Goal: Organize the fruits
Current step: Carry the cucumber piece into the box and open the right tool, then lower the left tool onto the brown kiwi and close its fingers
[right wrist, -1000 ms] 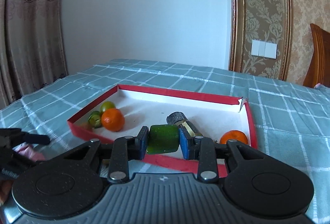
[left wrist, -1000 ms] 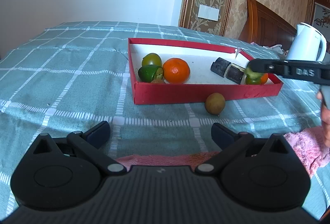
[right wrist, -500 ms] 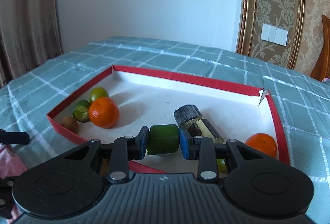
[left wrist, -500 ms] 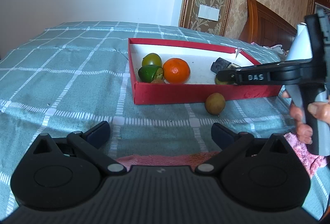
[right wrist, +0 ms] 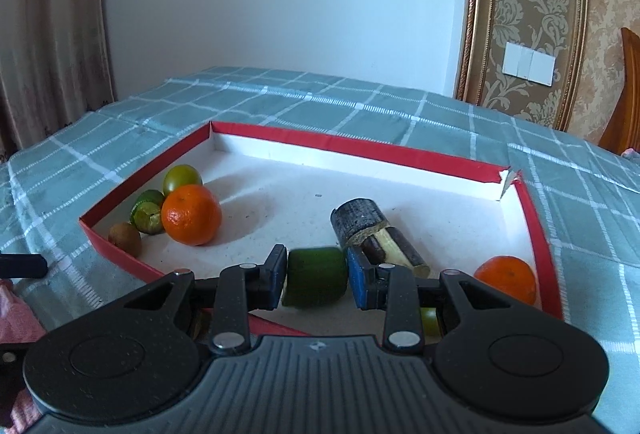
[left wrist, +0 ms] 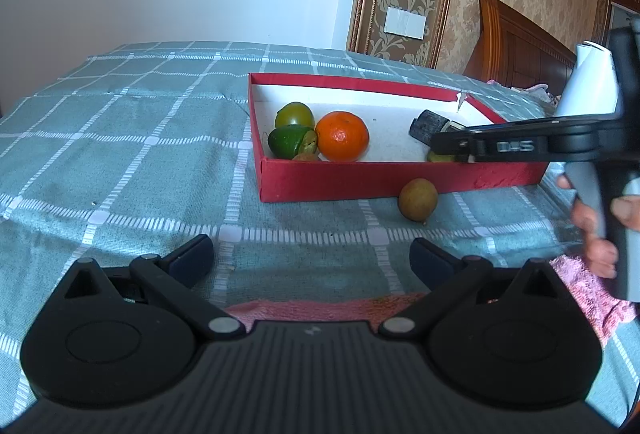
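A red box point(right wrist: 400, 154) with a white floor lies on the checked cloth. Its left end holds an orange point(right wrist: 191, 215), two green fruits point(right wrist: 182, 178) and a kiwi point(right wrist: 125, 239). Dark sugarcane pieces point(right wrist: 360, 220) and a small orange point(right wrist: 506, 276) lie at its right end. My right gripper point(right wrist: 316, 274) hangs over the near right part of the box, a green fruit point(right wrist: 314, 280) between its blue pads. The jaws are opening and the pads still touch the fruit. My left gripper point(left wrist: 310, 250) stands open and empty in front of the box point(left wrist: 360, 180). A brown fruit point(left wrist: 418, 200) lies outside the front wall.
A pink towel point(left wrist: 592, 294) lies at the near table edge under the left gripper. A white kettle point(left wrist: 592, 82) stands behind the right gripper point(left wrist: 440, 144), which a hand point(left wrist: 596, 230) holds. A wooden headboard rises at the far right.
The right gripper has moved forward and a little down over the box with the green fruit. In the left wrist view its arm reaches further left. The left gripper has not moved.
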The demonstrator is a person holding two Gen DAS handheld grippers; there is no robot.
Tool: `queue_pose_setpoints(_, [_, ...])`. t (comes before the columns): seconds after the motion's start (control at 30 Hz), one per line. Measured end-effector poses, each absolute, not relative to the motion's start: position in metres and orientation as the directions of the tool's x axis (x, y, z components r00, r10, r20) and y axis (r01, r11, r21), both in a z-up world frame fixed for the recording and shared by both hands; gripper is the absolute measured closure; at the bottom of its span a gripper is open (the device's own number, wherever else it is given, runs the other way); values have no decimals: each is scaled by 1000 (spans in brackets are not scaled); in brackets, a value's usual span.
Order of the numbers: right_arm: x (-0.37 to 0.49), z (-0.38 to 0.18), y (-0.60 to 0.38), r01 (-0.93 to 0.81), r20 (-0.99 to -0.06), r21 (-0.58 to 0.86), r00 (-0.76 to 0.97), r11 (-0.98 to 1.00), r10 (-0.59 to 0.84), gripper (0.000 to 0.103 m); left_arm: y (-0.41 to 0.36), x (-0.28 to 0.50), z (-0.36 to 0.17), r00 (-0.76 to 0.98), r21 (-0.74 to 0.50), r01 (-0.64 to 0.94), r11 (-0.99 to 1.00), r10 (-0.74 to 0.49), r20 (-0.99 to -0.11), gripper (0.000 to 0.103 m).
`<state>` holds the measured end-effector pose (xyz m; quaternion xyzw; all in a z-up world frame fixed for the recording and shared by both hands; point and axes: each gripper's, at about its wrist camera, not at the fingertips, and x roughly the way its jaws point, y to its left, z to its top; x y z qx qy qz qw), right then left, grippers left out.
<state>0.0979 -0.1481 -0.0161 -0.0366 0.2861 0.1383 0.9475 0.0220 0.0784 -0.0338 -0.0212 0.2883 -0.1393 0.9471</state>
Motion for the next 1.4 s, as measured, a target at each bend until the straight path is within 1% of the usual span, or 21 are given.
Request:
queue_pose_setpoints(0.07, [86, -12, -155, -278, -527, 13, 814, 960, 243, 44, 78, 22, -34, 795, -121, 251, 960, -276, -540, 0])
queue_pose_setpoints(0.17, [62, -5, -163, -267, -485, -11, 844, 964, 228, 43, 78, 22, -34, 795, -122, 251, 960, -276, -540, 0])
queue_pose_setpoints(0.23, [47, -3, -170, -282, -483, -10, 841, 959, 243, 41, 78, 22, -34, 795, -120, 251, 960, -276, -540, 0])
queue_pose_setpoints(0.3, [33, -6, -175, -296, -487, -23, 837, 955, 248, 31, 78, 22, -34, 795, -120, 251, 960, -276, -540, 0])
queue_pose_setpoints(0.43, [16, -20, -182, -292, -503, -87, 838, 952, 211, 31, 77, 22, -34, 795, -114, 251, 961, -272, -543, 0])
queue_pose_setpoints(0.57, [13, -27, -188, -331, -544, -55, 801, 942, 250, 31, 76, 23, -34, 795, -105, 246, 964, -263, -546, 0])
queue_pose_setpoints(0.67, [14, -32, -190, -333, -553, -54, 795, 941, 249, 31, 70, 20, -33, 816, -75, 196, 978, -205, -541, 0])
queue_pose_setpoints(0.73, [17, -34, -192, -332, -568, -33, 783, 943, 256, 30, 68, 16, -29, 823, -96, 196, 976, -217, -525, 0])
queue_pose_setpoints(0.77, [19, -34, -194, -333, -577, -16, 773, 943, 263, 24, 66, 15, -27, 822, -114, 203, 973, -233, -519, 0])
queue_pose_setpoints(0.83, [23, -37, -198, -314, -601, 9, 757, 949, 256, 17, 59, 13, -22, 827, -126, 219, 968, -253, -502, 0])
queue_pose_setpoints(0.9, [24, -38, -202, -301, -604, 33, 754, 953, 259, 16, 48, 12, -19, 833, -103, 233, 967, -253, -492, 0])
queue_pose_setpoints(1.03, [25, -39, -202, -290, -610, 30, 753, 957, 247, 14, 30, 18, -17, 825, -76, 254, 964, -257, -503, 0])
queue_pose_setpoints(1.1, [26, -39, -203, -288, -614, 31, 750, 957, 246, 11, 24, 21, -17, 818, -84, 263, 961, -268, -509, 3])
queue_pose_setpoints(1.17, [27, -40, -203, -285, -621, 36, 744, 958, 245, 9, 16, 25, -17, 802, -90, 280, 956, -285, -526, 15])
queue_pose_setpoints(1.27, [26, -39, -202, -284, -622, 30, 745, 958, 240, 8, 6, 30, -18, 799, -89, 276, 957, -280, -533, 17])
queue_pose_setpoints(1.33, [27, -39, -202, -283, -624, 32, 744, 959, 240, 8, 4, 35, -18, 795, -109, 268, 957, -283, -536, 18])
queue_pose_setpoints(1.4, [27, -40, -202, -282, -625, 30, 744, 959, 239, 7, 2, 40, -18, 788, -132, 260, 956, -290, -543, 22])
